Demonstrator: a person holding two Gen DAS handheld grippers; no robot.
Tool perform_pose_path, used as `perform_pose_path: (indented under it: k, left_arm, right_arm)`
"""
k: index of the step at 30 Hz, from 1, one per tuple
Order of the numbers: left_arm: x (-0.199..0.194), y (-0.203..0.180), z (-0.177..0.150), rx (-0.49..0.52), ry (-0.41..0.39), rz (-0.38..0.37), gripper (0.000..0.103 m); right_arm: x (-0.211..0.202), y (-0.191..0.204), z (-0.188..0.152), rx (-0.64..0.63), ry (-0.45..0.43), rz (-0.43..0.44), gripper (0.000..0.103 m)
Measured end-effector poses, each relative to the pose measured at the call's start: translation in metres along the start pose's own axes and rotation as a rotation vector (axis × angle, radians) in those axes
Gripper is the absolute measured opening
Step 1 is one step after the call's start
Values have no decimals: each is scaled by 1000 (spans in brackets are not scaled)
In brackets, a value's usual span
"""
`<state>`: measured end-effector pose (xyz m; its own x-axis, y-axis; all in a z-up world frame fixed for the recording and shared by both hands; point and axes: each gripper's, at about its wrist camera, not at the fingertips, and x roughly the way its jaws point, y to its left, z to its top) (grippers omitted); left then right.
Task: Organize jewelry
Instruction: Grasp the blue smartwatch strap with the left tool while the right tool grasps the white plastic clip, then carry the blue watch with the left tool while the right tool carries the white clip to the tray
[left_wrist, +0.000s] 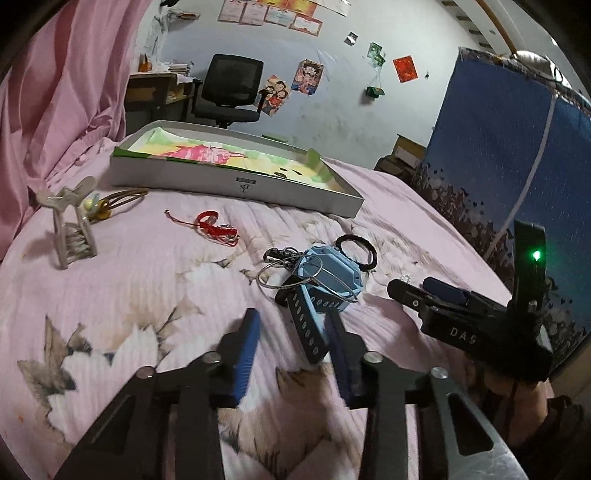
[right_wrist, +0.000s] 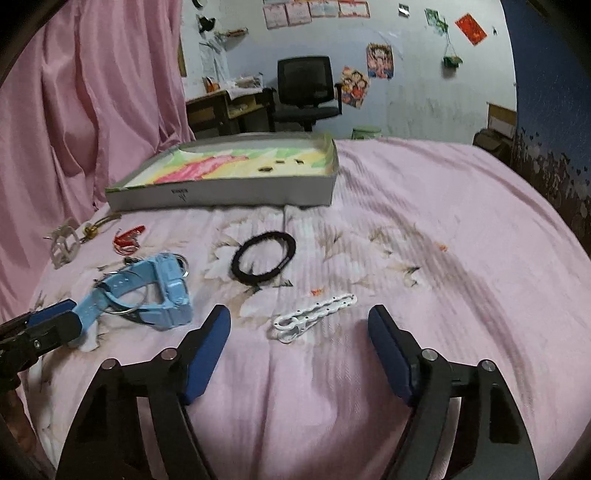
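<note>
Fingers of the left gripper stand fairly narrow, one on each side of the strap end of the blue watch; the picture is blurred there, so I cannot tell whether the pads press on the strap. Fingers of the right gripper stand wide with nothing gripped, the white hair clip lying on the pink bedspread between their tips. A wire ring lies across the watch, and a black hair tie lies just beyond it. Farther back sit red bracelets, a grey claw clip and a shallow grey box with small dark pieces inside.
</note>
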<state>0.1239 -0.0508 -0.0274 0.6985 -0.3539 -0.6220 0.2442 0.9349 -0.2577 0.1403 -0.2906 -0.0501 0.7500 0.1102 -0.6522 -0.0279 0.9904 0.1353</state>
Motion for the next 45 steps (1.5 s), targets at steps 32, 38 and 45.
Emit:
perform_pose_path:
  k: [32,38,45]
  left_arm:
    - [-40,-18,31,78,-8,81,4]
    - [-53,-32,39,127,-21,98,4]
    - [-66,-34,50,118,-43,101,4]
  right_arm:
    - [-8,8,-1,12,-13,122,14]
    - [-16,8,0,18,-28,156,14]
    - [-30,18,2,-3,-58,196,14]
